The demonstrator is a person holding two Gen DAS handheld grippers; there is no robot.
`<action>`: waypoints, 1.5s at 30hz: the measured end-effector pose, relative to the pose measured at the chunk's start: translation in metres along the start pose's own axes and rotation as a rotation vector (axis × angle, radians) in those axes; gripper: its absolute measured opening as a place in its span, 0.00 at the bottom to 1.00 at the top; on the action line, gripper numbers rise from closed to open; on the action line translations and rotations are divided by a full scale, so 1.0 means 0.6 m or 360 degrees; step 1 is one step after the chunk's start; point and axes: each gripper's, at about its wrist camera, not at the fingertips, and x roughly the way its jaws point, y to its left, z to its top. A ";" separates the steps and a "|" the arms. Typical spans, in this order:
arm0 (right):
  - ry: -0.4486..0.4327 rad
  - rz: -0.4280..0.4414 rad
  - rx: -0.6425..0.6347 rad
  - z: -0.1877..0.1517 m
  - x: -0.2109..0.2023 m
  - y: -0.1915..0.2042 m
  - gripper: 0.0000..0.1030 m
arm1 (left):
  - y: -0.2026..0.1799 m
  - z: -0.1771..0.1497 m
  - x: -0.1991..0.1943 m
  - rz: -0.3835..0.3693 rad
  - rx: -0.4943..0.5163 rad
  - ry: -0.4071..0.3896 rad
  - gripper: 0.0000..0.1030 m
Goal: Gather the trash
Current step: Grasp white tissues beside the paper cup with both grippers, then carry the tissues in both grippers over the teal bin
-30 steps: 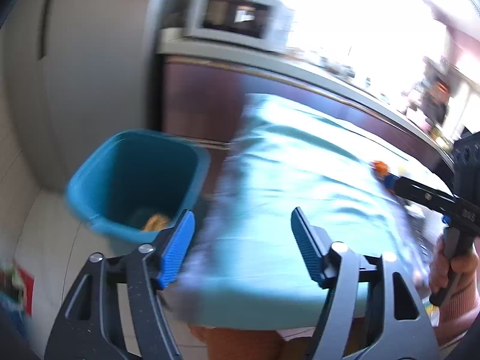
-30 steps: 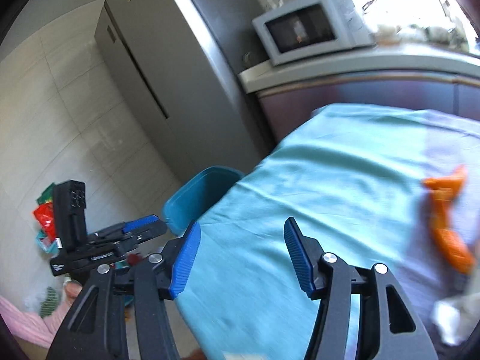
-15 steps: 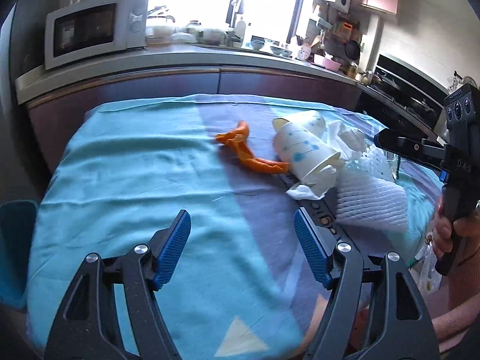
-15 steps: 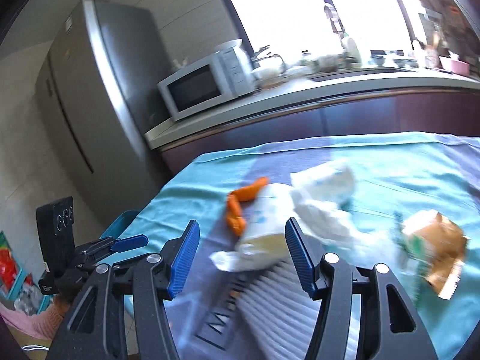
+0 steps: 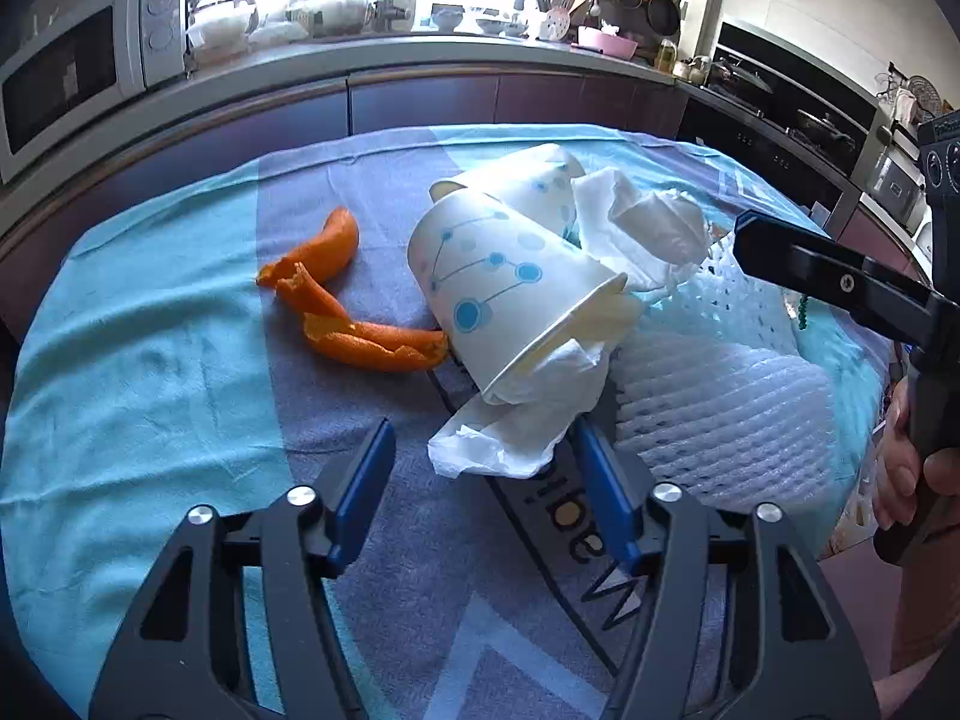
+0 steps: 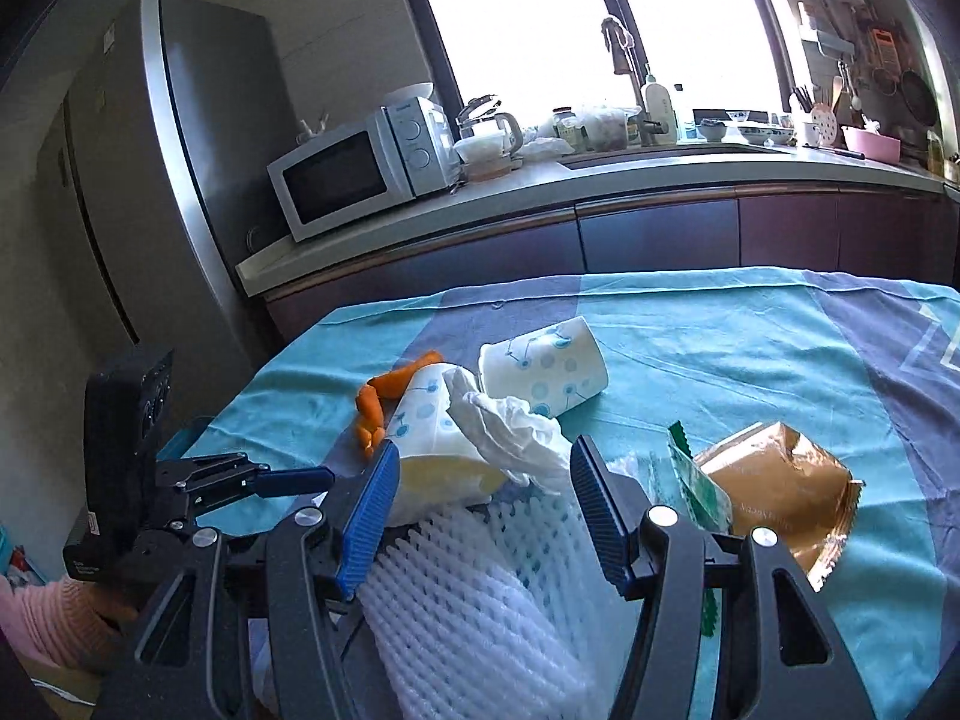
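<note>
Both claws hung spread and empty over the trash heaped on the cloth-covered table.

The left claw (image 5: 483, 480) faced a tipped paper cup (image 5: 510, 282) stuffed with tissue (image 5: 528, 420), orange peel (image 5: 336, 300) touching its left side. The right claw (image 6: 483, 495) gaped above white foam netting (image 6: 480, 600) at the table's near edge; a brown wrapper (image 6: 780, 480) lay beside it, a second cup (image 6: 546, 369) farther in.

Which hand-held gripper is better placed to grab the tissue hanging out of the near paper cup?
Left. The left hand-held gripper is open with the crumpled tissue right between its fingertips. The right hand-held gripper is open too, but sits over the foam net.
</note>
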 end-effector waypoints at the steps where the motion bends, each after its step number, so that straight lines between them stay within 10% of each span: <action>1: 0.0026 -0.0013 -0.0007 0.002 0.010 0.000 0.54 | 0.002 0.001 0.006 -0.0009 -0.0018 0.0026 0.47; 6: 0.0110 -0.0019 -0.0029 0.008 0.039 -0.007 0.35 | 0.011 0.004 0.006 -0.0071 -0.0062 0.0037 0.13; 10: 0.0098 0.0001 -0.0027 0.012 0.031 -0.005 0.09 | 0.011 0.005 -0.011 -0.0101 -0.0074 -0.0009 0.05; 26: -0.0141 0.0173 -0.0056 0.062 -0.040 0.056 0.07 | 0.069 -0.032 -0.190 -0.0204 -0.0164 -0.0331 0.04; 45: 0.0015 0.0861 -0.0257 0.099 0.094 0.321 0.07 | 0.278 -0.153 -0.410 0.0340 -0.0548 -0.0582 0.04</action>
